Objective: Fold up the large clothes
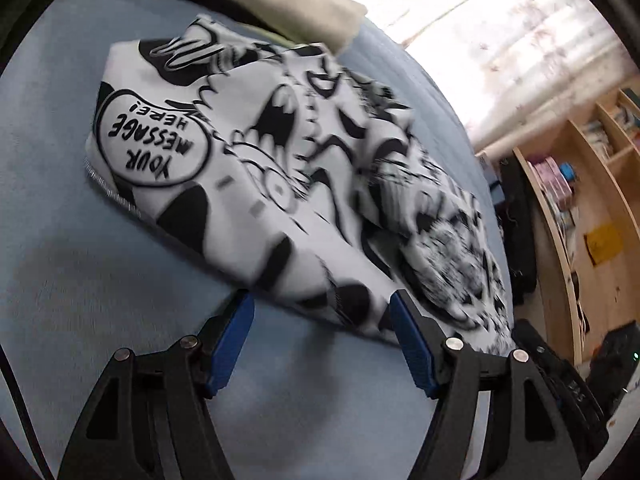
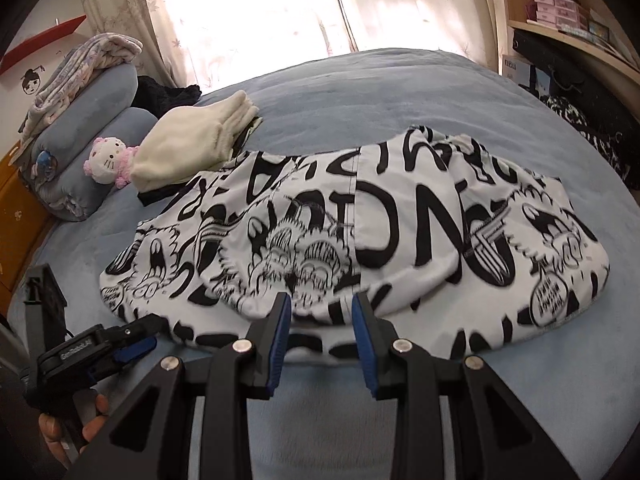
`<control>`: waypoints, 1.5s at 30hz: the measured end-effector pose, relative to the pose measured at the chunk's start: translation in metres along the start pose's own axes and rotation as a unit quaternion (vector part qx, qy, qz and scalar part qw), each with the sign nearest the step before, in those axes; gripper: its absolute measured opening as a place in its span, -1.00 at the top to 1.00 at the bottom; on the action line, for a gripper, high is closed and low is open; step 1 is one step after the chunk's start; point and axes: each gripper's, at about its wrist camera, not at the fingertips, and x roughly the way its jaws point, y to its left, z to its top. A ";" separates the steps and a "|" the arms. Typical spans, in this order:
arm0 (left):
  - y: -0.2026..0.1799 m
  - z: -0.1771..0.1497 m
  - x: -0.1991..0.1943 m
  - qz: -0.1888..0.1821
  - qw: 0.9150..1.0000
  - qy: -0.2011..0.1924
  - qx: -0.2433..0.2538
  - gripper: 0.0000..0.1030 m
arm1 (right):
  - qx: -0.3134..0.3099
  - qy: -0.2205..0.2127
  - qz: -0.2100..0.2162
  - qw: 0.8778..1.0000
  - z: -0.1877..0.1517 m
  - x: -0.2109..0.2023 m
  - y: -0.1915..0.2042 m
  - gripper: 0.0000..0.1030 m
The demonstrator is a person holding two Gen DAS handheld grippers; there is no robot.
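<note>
Grippers spread at the near hem of the shirt (image 2: 360,220) we have laid on the bed (image 2: 400,92).

Our left gripper (image 1: 322,300) is spread wide, tips at the shirt's (image 1: 260,168) near edge, the cloth running between them; whether they touch it we cannot tell. Our right gripper (image 2: 321,300) is parted more narrowly, its tips at the hem. Beyond, the shirt lies partly folded across the bed. Farther left sits a cream garment (image 2: 192,140), then a plush toy (image 2: 108,162).

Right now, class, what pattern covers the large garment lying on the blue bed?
Black cartoon graffiti print on white garment; right wrist view shows it best.
</note>
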 end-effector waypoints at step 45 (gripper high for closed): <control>-0.181 0.048 -0.021 0.027 0.947 -0.212 0.240 0.78 | 0.015 0.059 0.055 0.997 0.004 0.095 -0.024 0.39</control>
